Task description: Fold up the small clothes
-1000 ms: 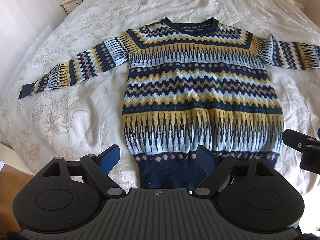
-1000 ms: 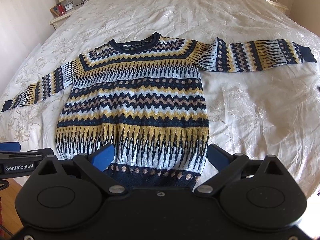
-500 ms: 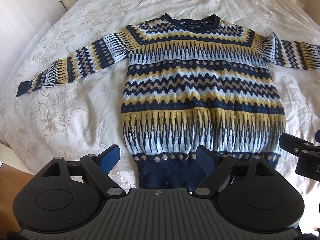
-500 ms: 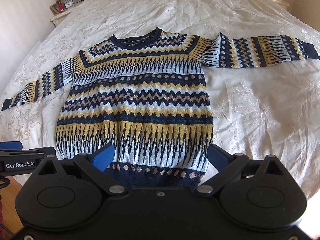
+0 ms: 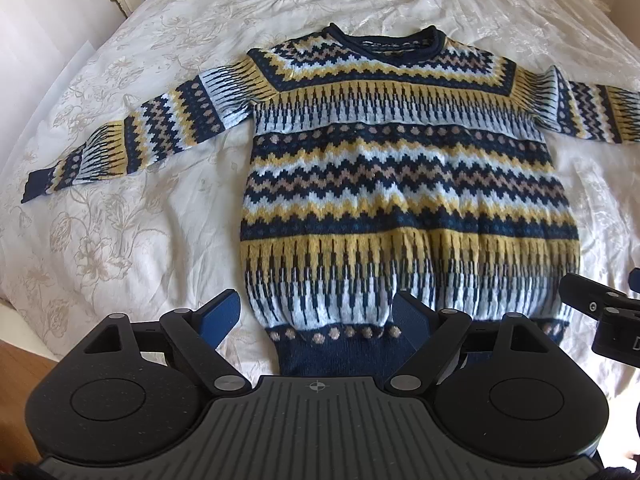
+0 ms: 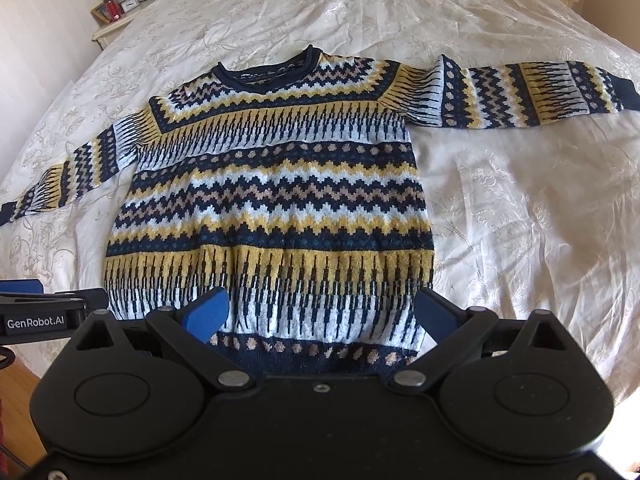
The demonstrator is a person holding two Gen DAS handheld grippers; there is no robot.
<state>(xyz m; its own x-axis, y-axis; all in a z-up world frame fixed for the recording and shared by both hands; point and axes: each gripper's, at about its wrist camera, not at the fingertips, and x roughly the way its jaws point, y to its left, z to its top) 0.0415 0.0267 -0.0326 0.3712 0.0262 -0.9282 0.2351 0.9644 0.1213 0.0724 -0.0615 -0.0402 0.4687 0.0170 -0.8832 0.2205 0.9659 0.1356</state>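
A knitted sweater (image 5: 404, 184) (image 6: 272, 200) in navy, yellow and pale blue zigzag bands lies face up and flat on the white floral bedspread (image 5: 120, 208), both sleeves spread sideways and the collar at the far end. My left gripper (image 5: 316, 312) hovers open above the navy hem, and the hem's left corner sits between its blue pads. My right gripper (image 6: 322, 308) is also open, spanning the right half of the hem. Neither gripper holds any cloth. The nearest strip of the hem is hidden behind the gripper bodies.
A bedside table (image 6: 116, 12) with a lamp, a clock and a red frame stands at the far left of the bed. Wood floor (image 5: 16, 364) shows past the bed's near left edge. Bedspread (image 6: 520, 220) stretches wide on the sweater's right.
The left gripper has edged a little closer over the hem, so the sweater looks slightly larger in its view. The right gripper has barely shifted. Both have stayed open.
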